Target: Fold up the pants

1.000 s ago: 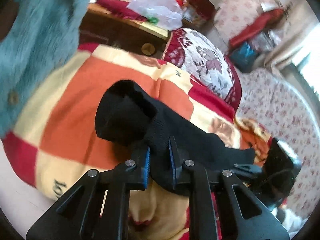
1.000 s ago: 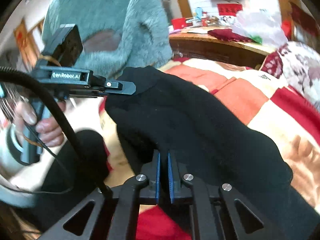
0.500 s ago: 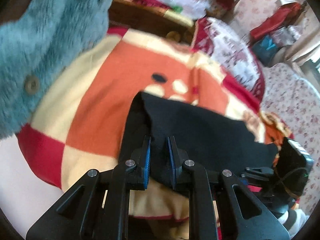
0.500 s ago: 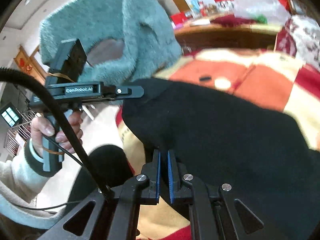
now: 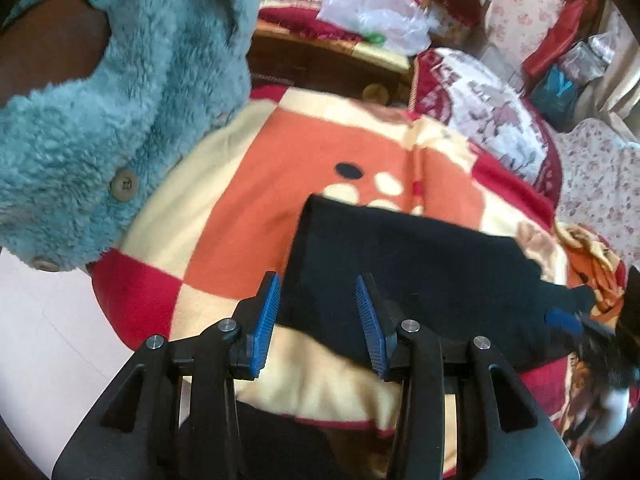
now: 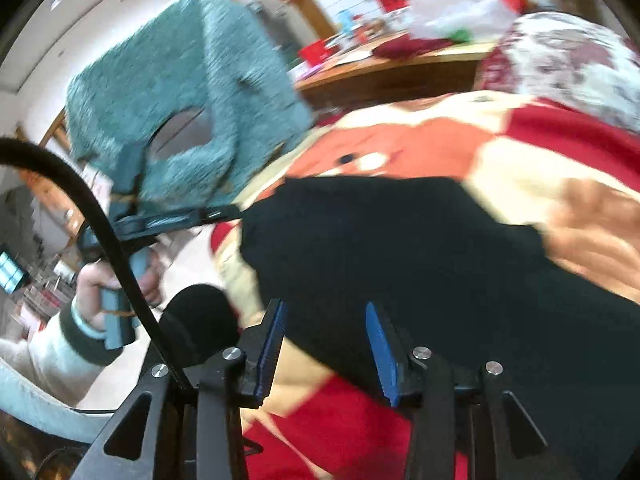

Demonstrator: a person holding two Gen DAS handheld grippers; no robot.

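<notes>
Now the jaws of the left gripper (image 5: 318,320) are seen parting, its blue pads (image 5: 265,320) spread clear of the cloth they were clamped on half a second ago; the near edge of the black pants (image 5: 408,276) lies between them but is no longer pinched. The same is shown for the right gripper (image 6: 328,350): its jaws are opening, and the dark fabric is left lying between and beyond the pads, untouched by them. The pants, which were held lifted and bunched a second ago, are now laid flat in a folded slab on the checked blanket (image 5: 224,216), with a straight far edge and a squared corner visible in the left wrist view. From this a fold is judged to have just been set down and released, so that the next step would likely be a regrip for another fold or a smoothing of the layers. Further off, in the right wrist view, a hand (image 6: 100,288) is seen around the left tool's handle. Beyond the blanket, a teal fleece garment (image 5: 120,92) is hung at the left, and a wooden cabinet (image 5: 320,64) with a plastic bag (image 5: 372,12) upon it is seen at the back.
</notes>
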